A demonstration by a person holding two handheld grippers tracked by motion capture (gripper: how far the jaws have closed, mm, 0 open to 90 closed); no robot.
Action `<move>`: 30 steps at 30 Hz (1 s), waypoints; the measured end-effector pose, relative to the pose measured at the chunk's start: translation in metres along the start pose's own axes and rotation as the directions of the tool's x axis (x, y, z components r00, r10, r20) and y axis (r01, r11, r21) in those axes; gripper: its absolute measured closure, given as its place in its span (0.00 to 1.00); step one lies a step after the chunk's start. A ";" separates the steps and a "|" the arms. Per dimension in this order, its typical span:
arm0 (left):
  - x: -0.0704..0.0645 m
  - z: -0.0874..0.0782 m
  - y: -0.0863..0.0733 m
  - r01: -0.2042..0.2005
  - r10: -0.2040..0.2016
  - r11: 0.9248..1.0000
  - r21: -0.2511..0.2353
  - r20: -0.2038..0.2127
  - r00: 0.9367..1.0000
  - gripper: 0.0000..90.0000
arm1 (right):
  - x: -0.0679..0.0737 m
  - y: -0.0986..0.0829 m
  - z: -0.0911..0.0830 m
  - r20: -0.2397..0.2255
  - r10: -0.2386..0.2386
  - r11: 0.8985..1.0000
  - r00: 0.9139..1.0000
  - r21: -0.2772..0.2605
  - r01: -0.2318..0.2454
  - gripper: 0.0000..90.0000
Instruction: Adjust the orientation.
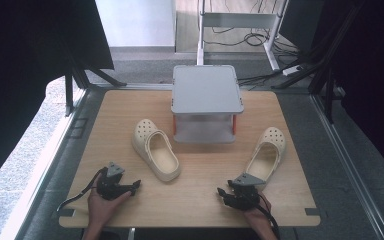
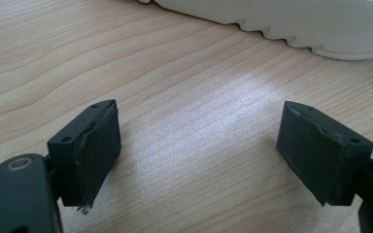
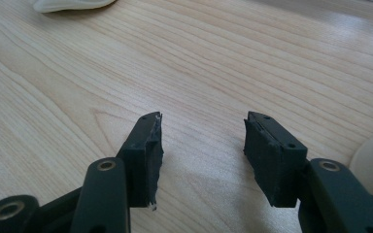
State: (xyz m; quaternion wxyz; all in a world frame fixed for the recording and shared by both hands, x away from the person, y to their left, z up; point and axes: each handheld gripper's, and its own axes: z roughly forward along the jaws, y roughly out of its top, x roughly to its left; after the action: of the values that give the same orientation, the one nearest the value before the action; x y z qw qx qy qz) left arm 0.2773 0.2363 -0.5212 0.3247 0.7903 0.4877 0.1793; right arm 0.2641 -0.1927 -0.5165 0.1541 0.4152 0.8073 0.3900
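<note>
Two cream clogs are lying on the worktop (image 1: 200, 200): left clog (image 1: 156, 148) and right clog (image 1: 267, 150), flanking one grey two-tier rack (image 1: 207, 102). Both are looking light, soft, bendable foam; the heel rim seems the best grip. Left gripper (image 1: 135, 186) and right gripper (image 1: 221, 192) are resting with fingers spread, empty.

No readable text anywhere

You find no word, label, brand, number or sign to read: the two cream clogs (image 1: 156, 149) (image 1: 266, 152), the grey box (image 1: 206, 90) and the wooden counter (image 1: 125, 110) carry no legible marking, and the black fingers (image 2: 90, 145) (image 3: 274, 155) in both gripper views are plain.
</note>
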 end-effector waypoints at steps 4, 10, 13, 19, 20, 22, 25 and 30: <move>0.000 0.000 0.000 0.002 -0.002 1.000 -0.001 -0.003 1.000 0.19 | 0.001 0.000 0.001 -0.002 -0.002 1.000 1.000 0.003 0.002 0.54; 0.000 -0.001 0.000 0.009 -0.009 1.000 -0.010 -0.008 1.000 0.23 | -0.001 0.004 0.000 0.003 0.002 1.000 1.000 -0.003 -0.002 0.54; 0.000 -0.001 -0.001 0.009 -0.009 1.000 -0.015 -0.008 1.000 0.28 | -0.001 0.005 0.000 0.006 0.002 1.000 1.000 -0.005 -0.002 0.54; 0.000 -0.002 -0.001 0.014 -0.014 1.000 -0.023 -0.011 1.000 0.33 | 0.000 0.007 -0.001 0.005 0.001 1.000 1.000 -0.012 -0.001 0.54; 0.000 -0.002 -0.001 0.014 -0.014 1.000 -0.023 -0.011 1.000 0.33 | 0.000 0.008 -0.001 0.005 0.001 1.000 1.000 -0.015 -0.001 0.54; 0.000 -0.002 -0.001 0.014 -0.015 1.000 -0.022 -0.013 1.000 0.33 | 0.001 0.010 -0.001 0.001 0.001 1.000 1.000 -0.019 -0.001 0.55; 0.000 -0.002 -0.001 0.014 -0.014 1.000 -0.022 -0.012 1.000 0.33 | 0.003 0.017 -0.001 -0.020 0.006 1.000 1.000 -0.028 -0.006 0.56; 0.000 -0.002 -0.001 0.015 -0.015 1.000 -0.024 -0.012 1.000 0.33 | 0.014 0.044 0.004 -0.067 -0.036 0.999 0.997 -0.040 0.033 0.56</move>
State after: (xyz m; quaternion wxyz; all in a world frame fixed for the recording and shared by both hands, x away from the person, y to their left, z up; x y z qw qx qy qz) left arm 0.2751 0.2374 -0.5206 0.3325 0.7816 0.4935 0.1873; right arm 0.2822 -0.1644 -0.4851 0.1416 0.3847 0.8114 0.4166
